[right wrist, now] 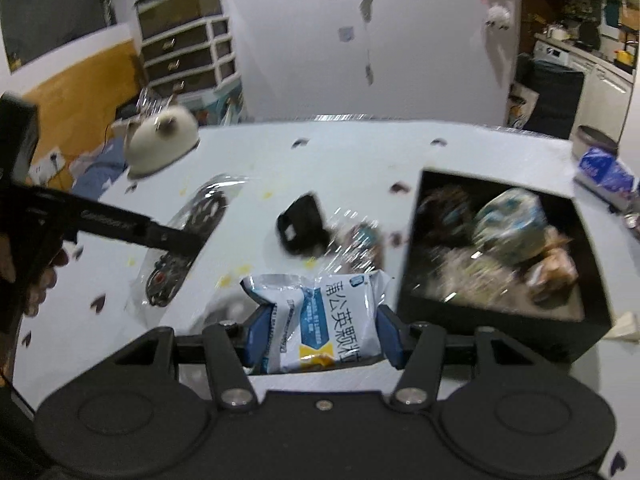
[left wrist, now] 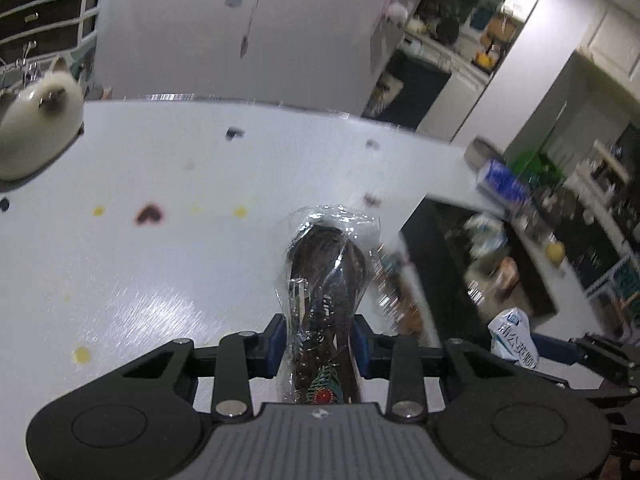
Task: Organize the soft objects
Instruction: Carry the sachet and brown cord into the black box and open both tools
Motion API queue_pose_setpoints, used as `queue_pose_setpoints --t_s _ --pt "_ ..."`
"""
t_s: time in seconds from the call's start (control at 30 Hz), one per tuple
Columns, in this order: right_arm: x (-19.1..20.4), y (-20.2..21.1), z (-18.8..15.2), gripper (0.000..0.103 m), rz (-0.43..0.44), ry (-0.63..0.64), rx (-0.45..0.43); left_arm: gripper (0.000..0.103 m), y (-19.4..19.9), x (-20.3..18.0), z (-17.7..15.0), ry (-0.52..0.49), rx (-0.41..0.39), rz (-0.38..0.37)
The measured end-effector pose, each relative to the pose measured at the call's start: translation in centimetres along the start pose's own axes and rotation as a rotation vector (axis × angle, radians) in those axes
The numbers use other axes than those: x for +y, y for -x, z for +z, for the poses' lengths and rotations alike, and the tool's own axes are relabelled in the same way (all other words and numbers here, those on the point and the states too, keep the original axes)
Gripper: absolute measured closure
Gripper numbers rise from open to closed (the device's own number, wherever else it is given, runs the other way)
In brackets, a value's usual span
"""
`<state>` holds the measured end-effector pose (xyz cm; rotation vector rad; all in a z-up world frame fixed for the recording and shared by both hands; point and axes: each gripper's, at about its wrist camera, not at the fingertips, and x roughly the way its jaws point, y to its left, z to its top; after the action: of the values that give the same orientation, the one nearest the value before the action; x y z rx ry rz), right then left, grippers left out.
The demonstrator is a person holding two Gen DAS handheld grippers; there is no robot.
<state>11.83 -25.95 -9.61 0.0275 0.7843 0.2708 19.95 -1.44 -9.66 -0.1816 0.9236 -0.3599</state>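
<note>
My left gripper is shut on a clear plastic packet with a dark brown beaded item and holds it above the white table. The packet also shows in the right wrist view, with the left gripper on it. My right gripper is shut on a white and blue pouch with Chinese print, just left of a black box holding several soft packets. The pouch also shows in the left wrist view.
A white cat plush sits at the table's far left. A small black object and a clear wrapped packet lie mid-table. A blue and white pack and a round tin sit at the far right.
</note>
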Motion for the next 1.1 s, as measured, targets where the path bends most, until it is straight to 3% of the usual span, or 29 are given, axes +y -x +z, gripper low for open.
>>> queue_pose_setpoints --t_s 0.27,0.53,0.8,1.03,1.1 --pt "-5.7 2.1 2.0 0.046 -0.004 -0.022 -0.038 0.068 -0.4 -6.0 2.7 0.002 -0.070 -0.052" --pt "-12.1 2.2 2.6 0.046 -0.076 -0.100 -0.033 0.067 -4.2 -12.5 4.8 -0.032 -0.057 -0.133" --pt "-16.8 -0.6 3.4 0.045 -0.174 -0.231 0.050 0.068 -8.2 -16.3 5.8 -0.044 -0.017 -0.172" --pt "-17.9 -2.2 3.9 0.028 -0.205 -0.255 0.109 0.067 -11.5 -17.4 6.9 -0.070 0.015 -0.173" --pt "-18.1 -2.1 4.0 0.028 -0.198 -0.260 0.116 0.067 -12.4 -17.5 7.1 -0.080 0.028 -0.170"
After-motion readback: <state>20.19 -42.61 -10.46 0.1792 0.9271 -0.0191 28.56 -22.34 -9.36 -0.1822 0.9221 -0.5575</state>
